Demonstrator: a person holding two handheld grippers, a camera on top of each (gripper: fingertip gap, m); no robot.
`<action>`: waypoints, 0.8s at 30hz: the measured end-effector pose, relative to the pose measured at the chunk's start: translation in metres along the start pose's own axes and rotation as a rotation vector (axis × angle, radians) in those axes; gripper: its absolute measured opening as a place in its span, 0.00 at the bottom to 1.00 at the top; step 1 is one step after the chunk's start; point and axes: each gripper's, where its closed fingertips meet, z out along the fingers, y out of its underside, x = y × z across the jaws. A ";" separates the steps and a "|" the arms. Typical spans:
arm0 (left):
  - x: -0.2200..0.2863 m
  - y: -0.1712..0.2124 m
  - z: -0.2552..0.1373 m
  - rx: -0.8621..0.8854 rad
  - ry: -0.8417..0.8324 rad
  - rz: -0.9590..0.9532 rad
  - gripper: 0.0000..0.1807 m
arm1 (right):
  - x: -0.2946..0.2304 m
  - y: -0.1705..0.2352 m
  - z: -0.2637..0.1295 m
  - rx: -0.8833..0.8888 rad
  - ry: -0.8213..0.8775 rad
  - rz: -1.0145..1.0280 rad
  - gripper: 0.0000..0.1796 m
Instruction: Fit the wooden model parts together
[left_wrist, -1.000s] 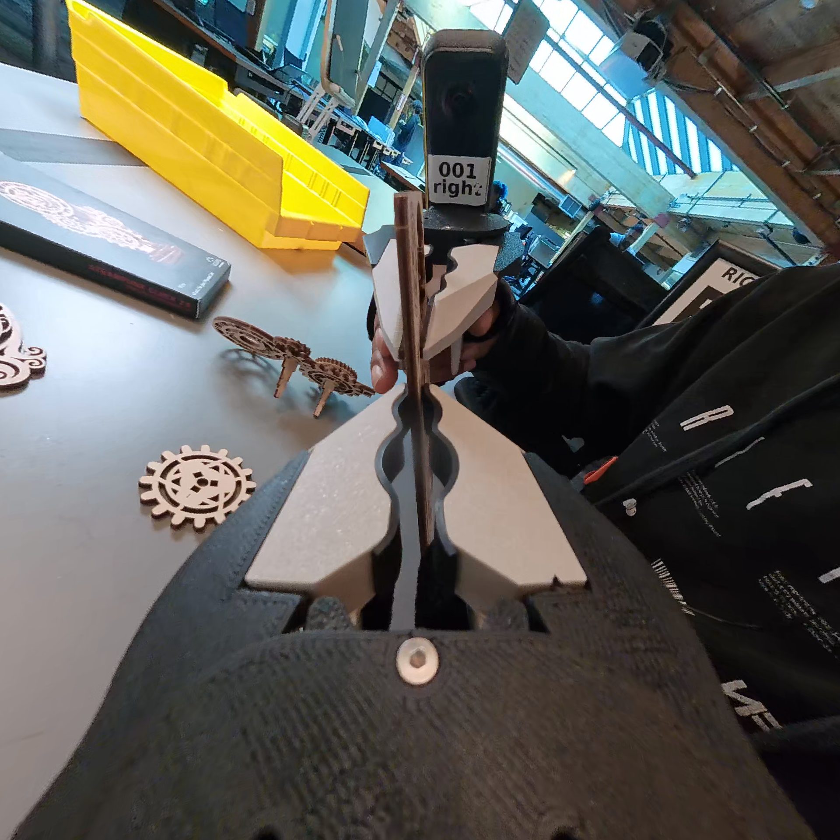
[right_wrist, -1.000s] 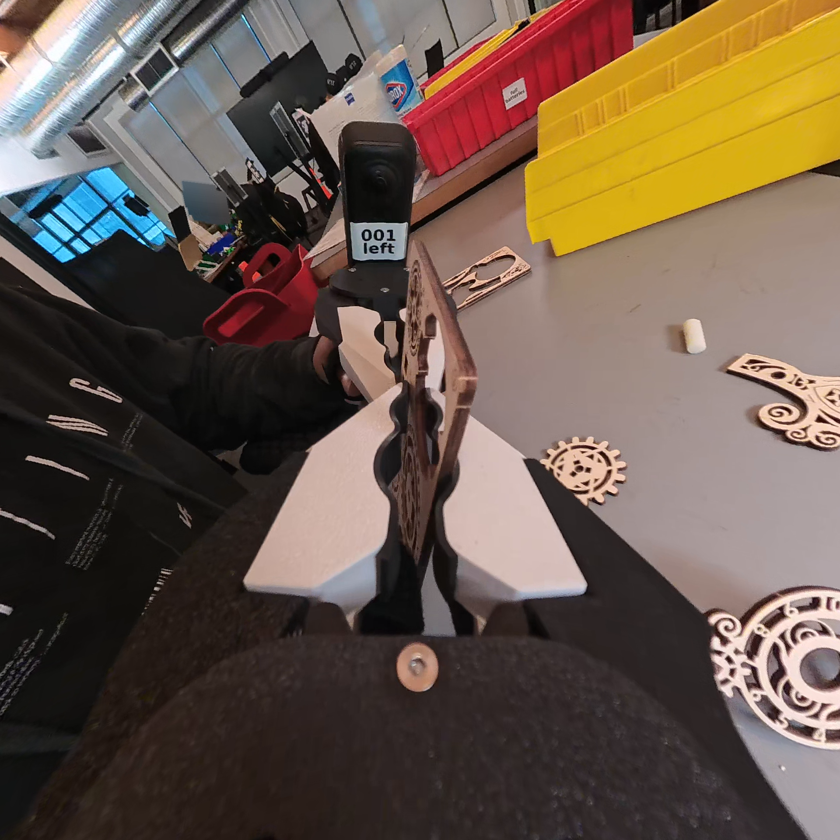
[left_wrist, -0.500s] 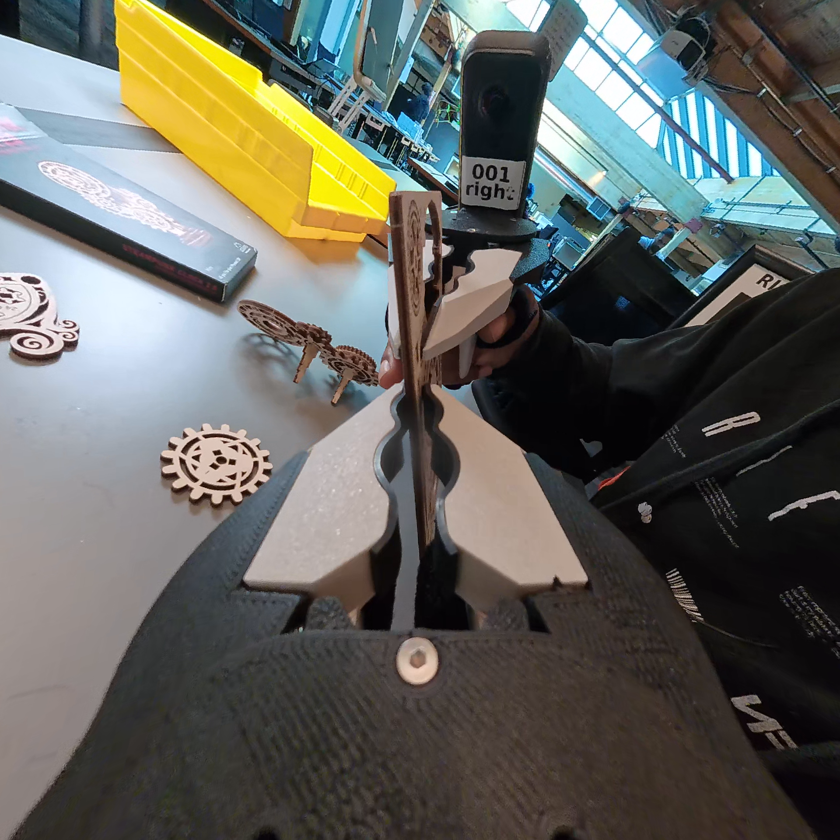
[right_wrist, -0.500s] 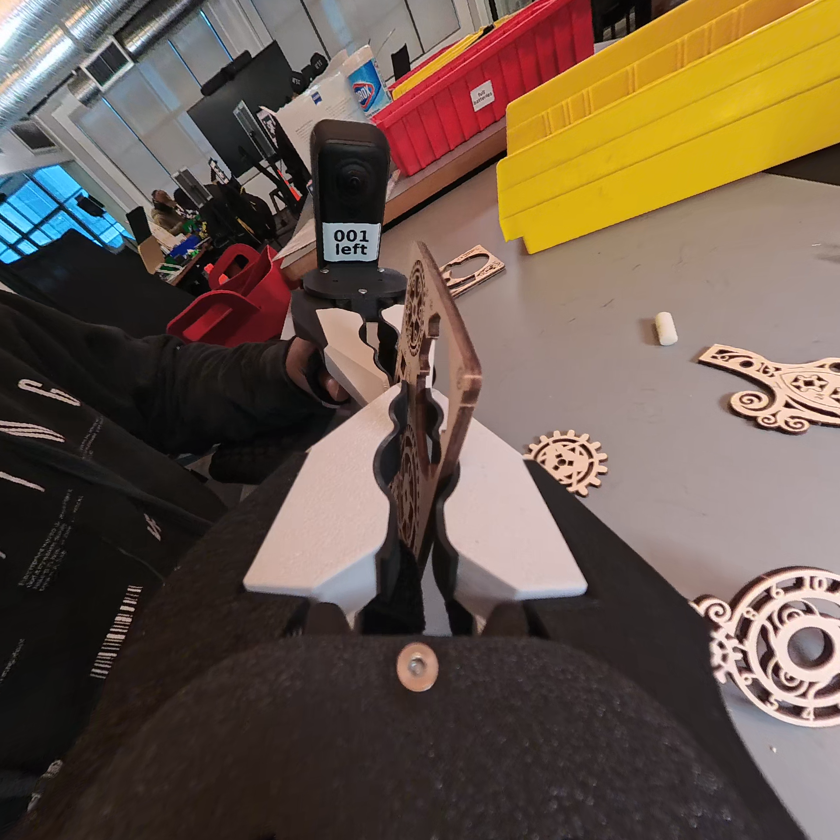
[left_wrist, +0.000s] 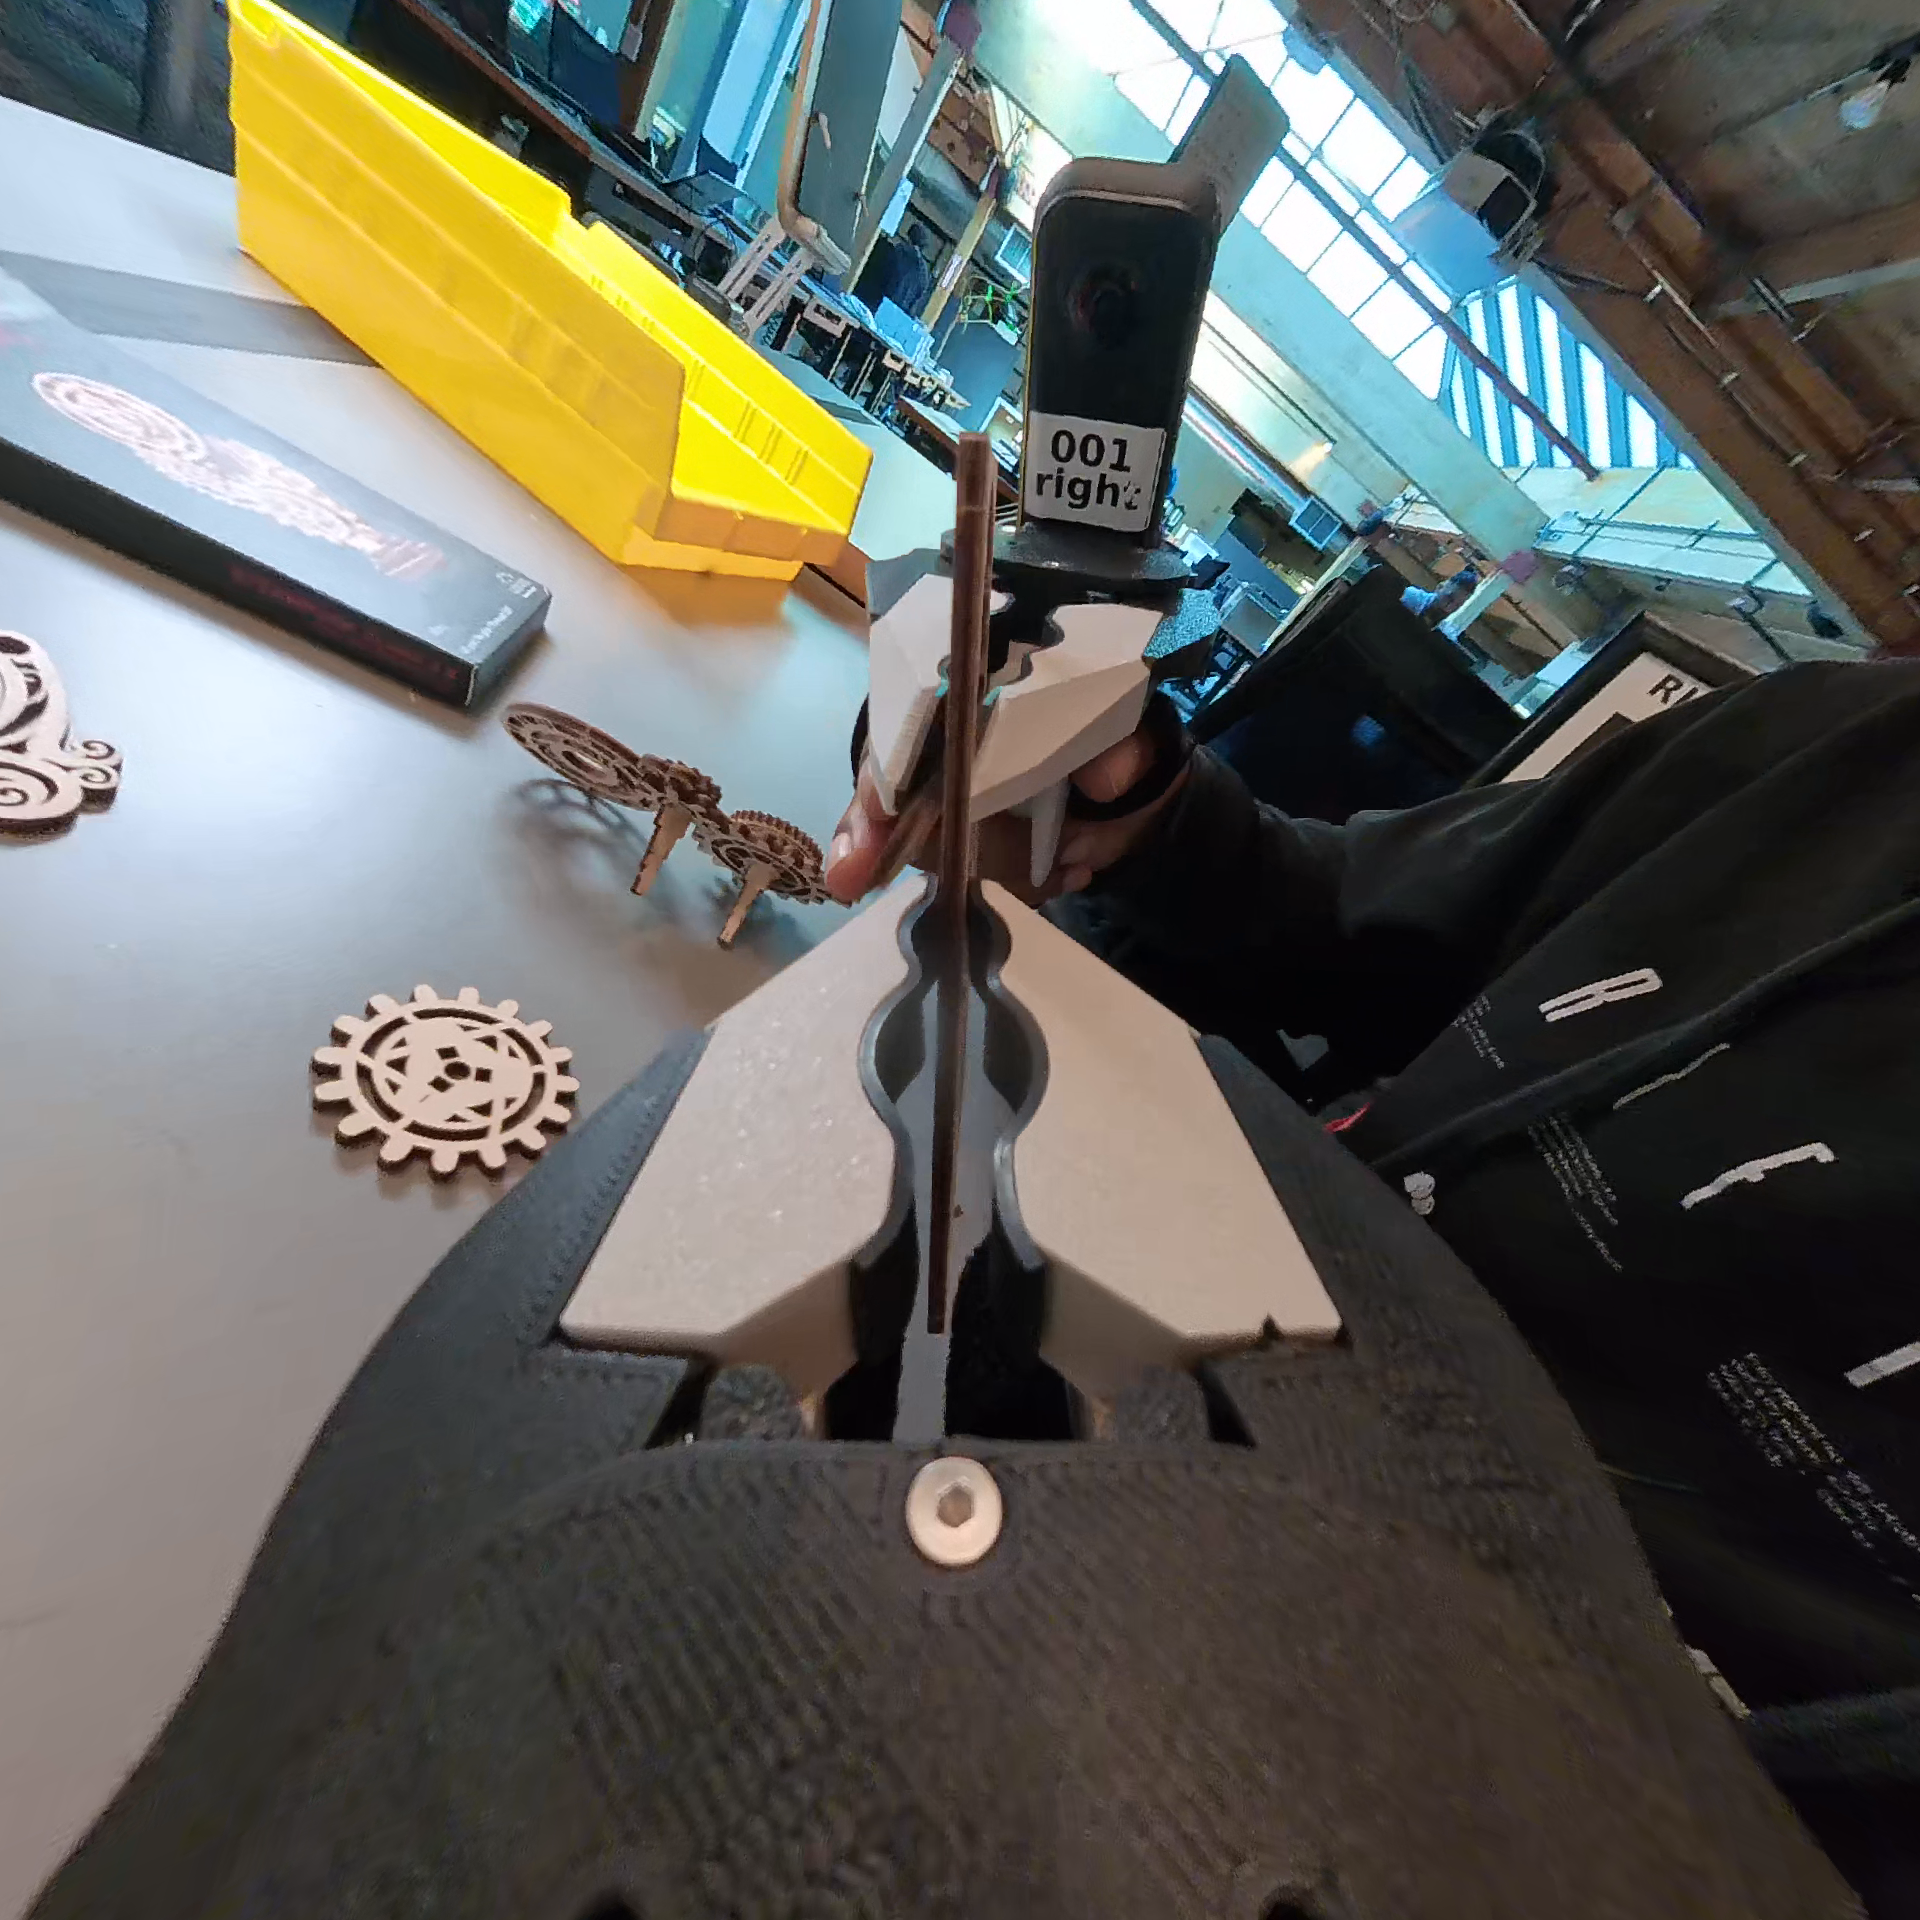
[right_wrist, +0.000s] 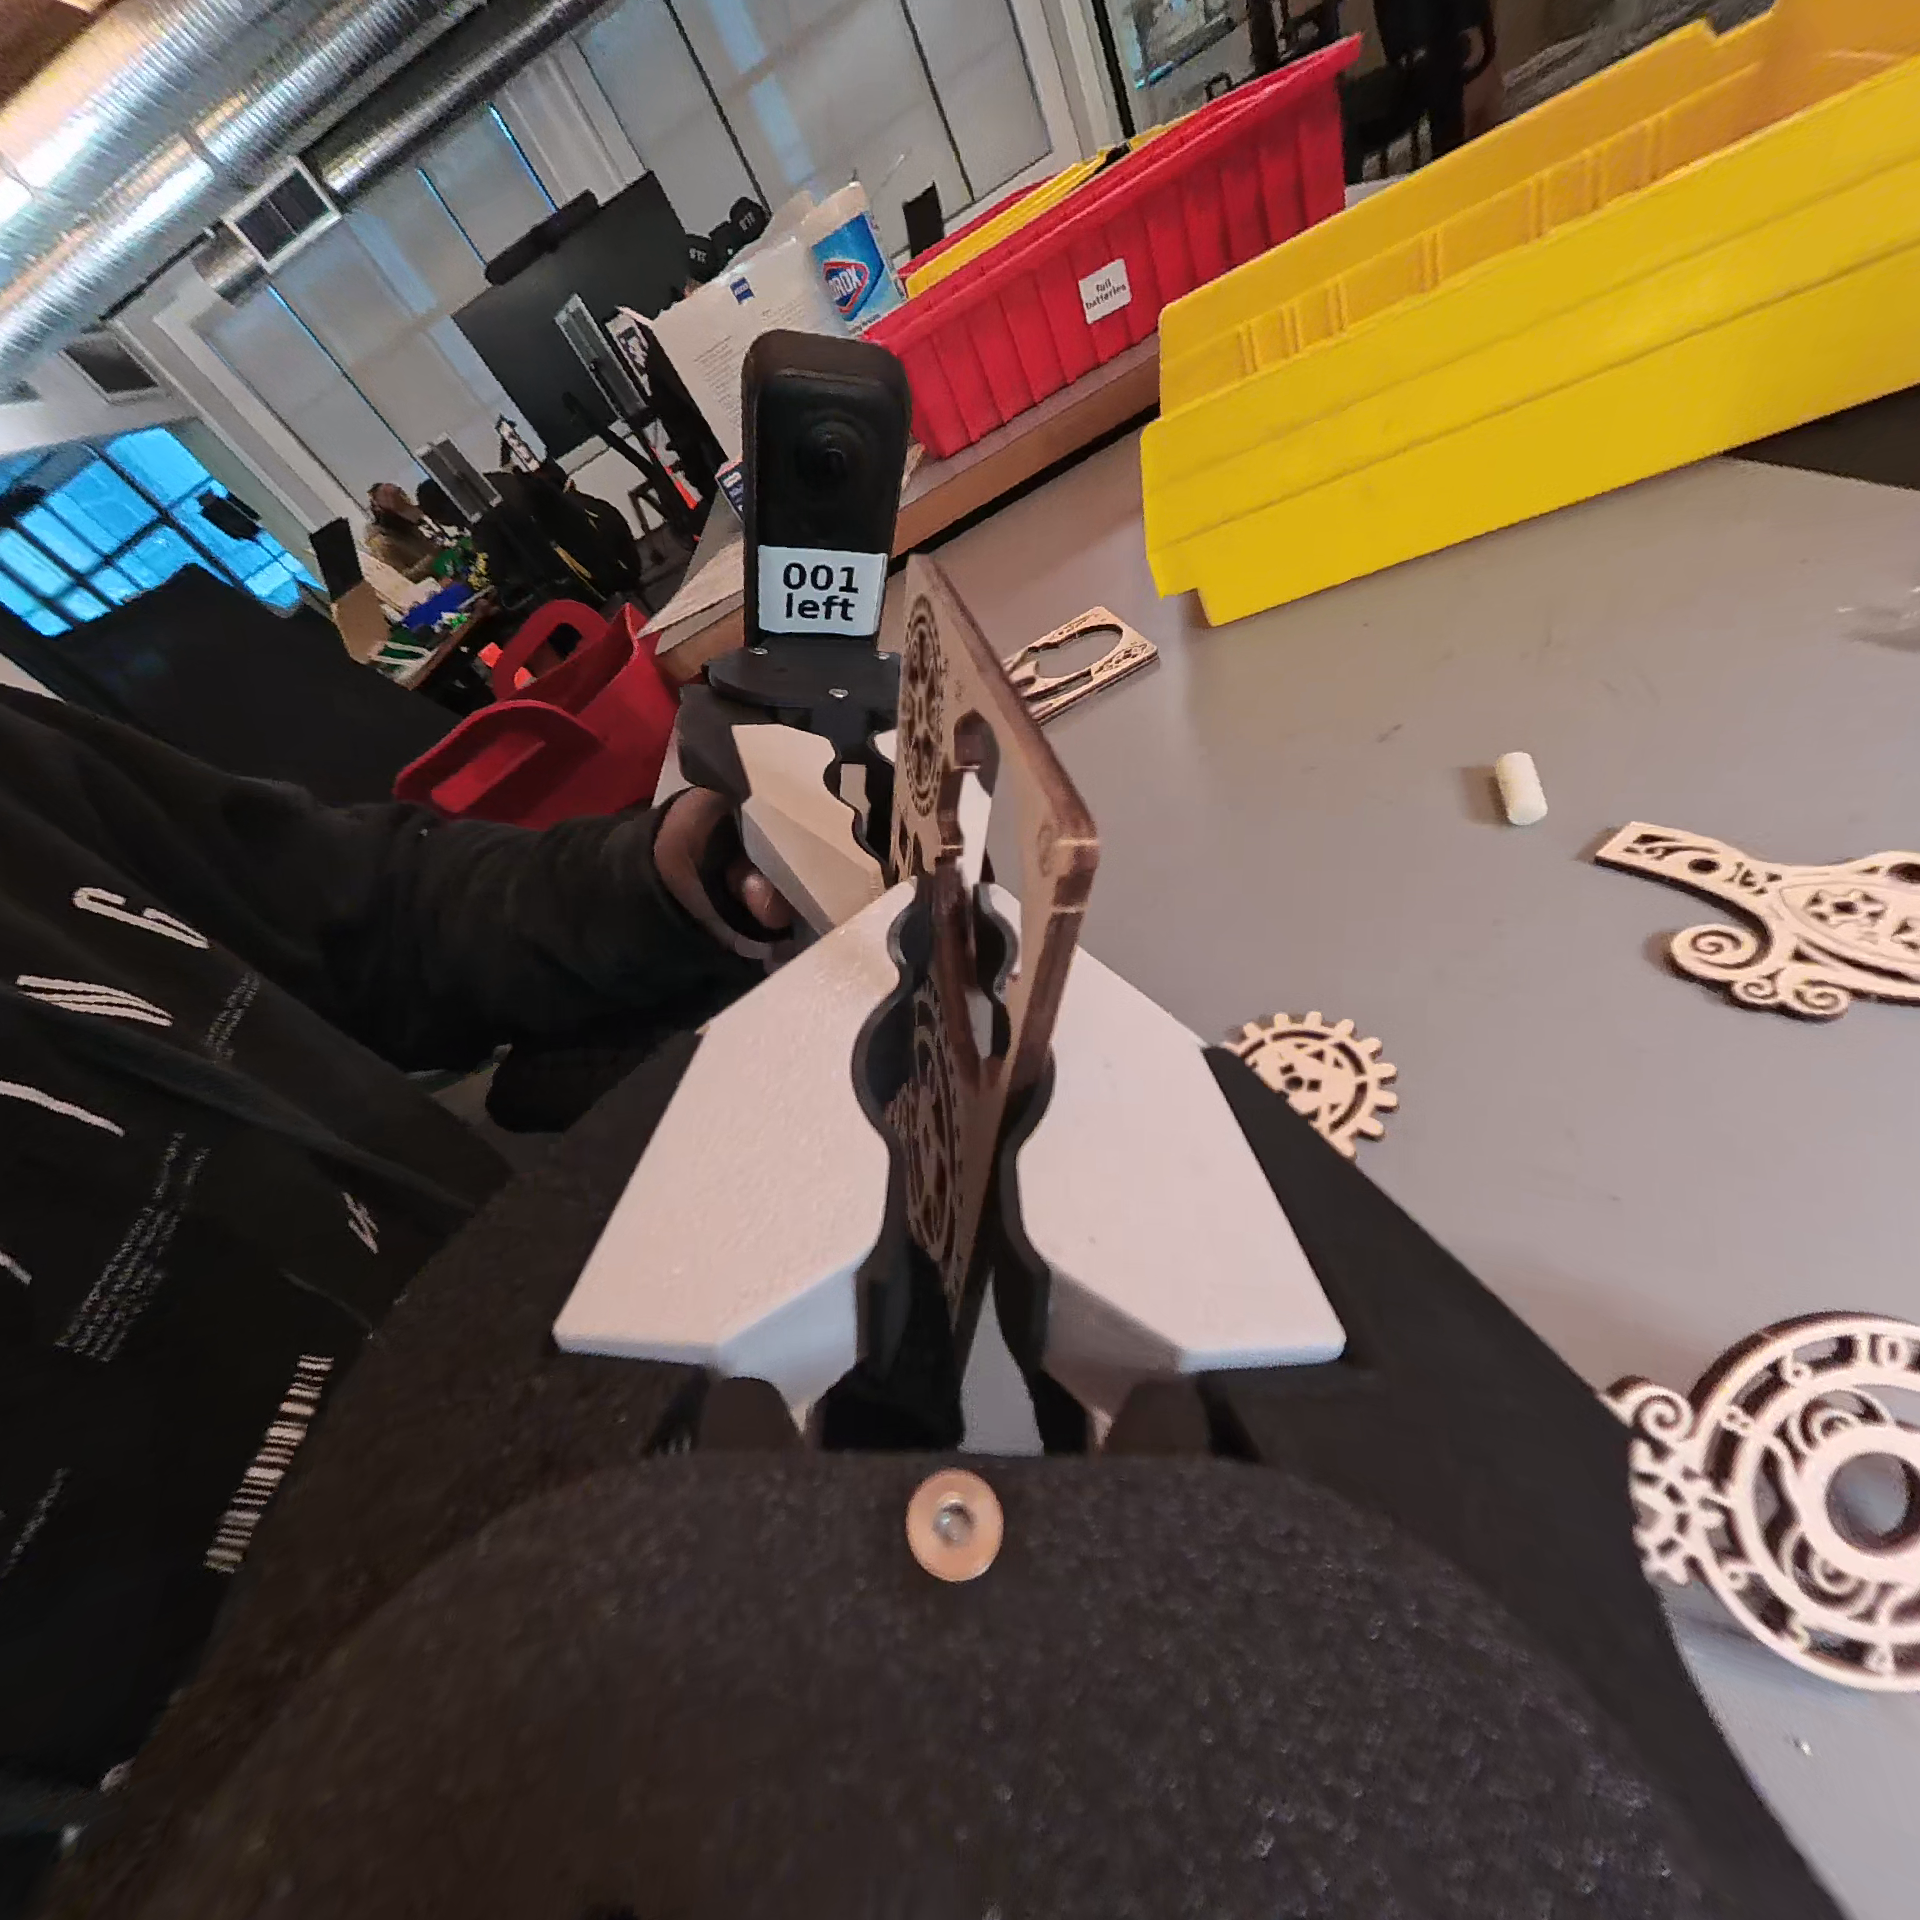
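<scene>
Meanwhile both hand-held grippers (left_wrist: 951, 914) (right_wrist: 951, 904) pinch one wooden panel (right_wrist: 1023, 831), loose gear (left_wrist: 445, 1081) and yellow bin (left_wrist: 520, 343) nearby.

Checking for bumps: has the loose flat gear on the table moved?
No; the flat gear keeps its place beside the standing gear assembly and black box.

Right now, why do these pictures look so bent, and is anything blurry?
Left wrist view: wide-angle lens curves the yellow bin; skylights glare; the gear assembly casts a soft shadow. Right wrist view: the wooden panel is sharp; the scrollwork disc smears at the edge.
</scene>
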 end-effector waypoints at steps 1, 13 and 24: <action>0.000 0.000 0.000 0.003 0.011 -0.015 0.01 | 0.000 0.000 0.000 0.000 -0.009 0.012 0.03; -0.034 -0.037 -0.048 0.116 -0.050 -0.178 0.00 | 0.011 -0.021 -0.033 -0.007 0.069 -0.047 0.24; -0.082 -0.017 -0.166 -0.144 -0.393 -0.313 0.01 | 0.024 0.075 -0.009 -0.713 0.231 -0.379 0.20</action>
